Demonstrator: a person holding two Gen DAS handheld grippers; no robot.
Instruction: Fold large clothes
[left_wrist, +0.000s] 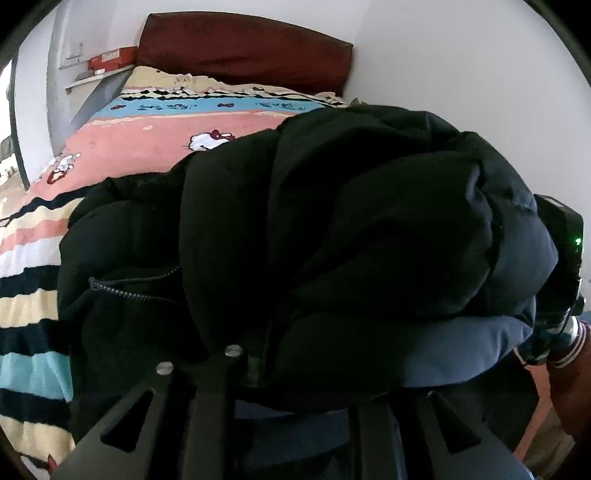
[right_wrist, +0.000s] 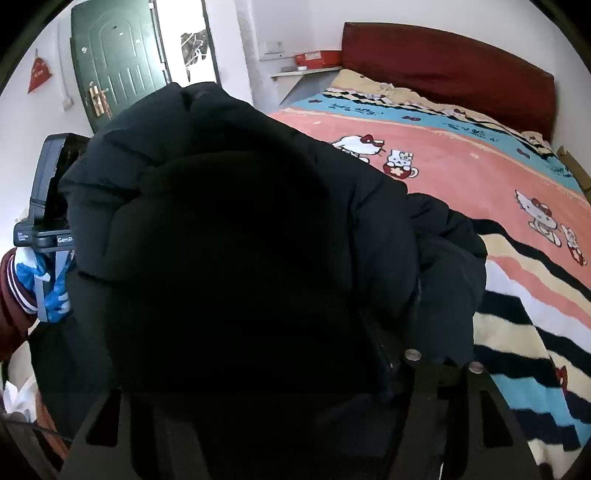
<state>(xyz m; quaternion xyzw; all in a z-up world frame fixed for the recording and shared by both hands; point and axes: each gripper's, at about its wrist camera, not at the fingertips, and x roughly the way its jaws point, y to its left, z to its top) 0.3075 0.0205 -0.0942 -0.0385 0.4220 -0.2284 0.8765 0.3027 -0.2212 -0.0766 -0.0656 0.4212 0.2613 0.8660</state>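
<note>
Fingertips of both hand-held grippers buried in dark fabric; jaw state impossible to tell for either.

Left hand-held gripper (left_wrist: 295, 373): only finger bases visible, pointing along the bed (left_wrist: 147, 125), with the jacket (left_wrist: 332, 229) bulging over and across them.

Right hand-held gripper (right_wrist: 280, 384): finger bases at lower edge, pointed at the jacket (right_wrist: 236, 229), centre of view nearly black.

From the right wrist view, left unit's housing visible at far left, held by a blue-gloved hand (right_wrist: 44, 280) with a striped cuff.

Jacket: black, puffy, quilted, bunched into a thick mound; zipper (left_wrist: 136, 288) exposed on one side; blue lining (left_wrist: 461, 350) showing underneath. Raised at the bed's near edge, between both grippers. Cartoon-print blanket (right_wrist: 480, 177) and red headboard (right_wrist: 450, 70) beyond.
</note>
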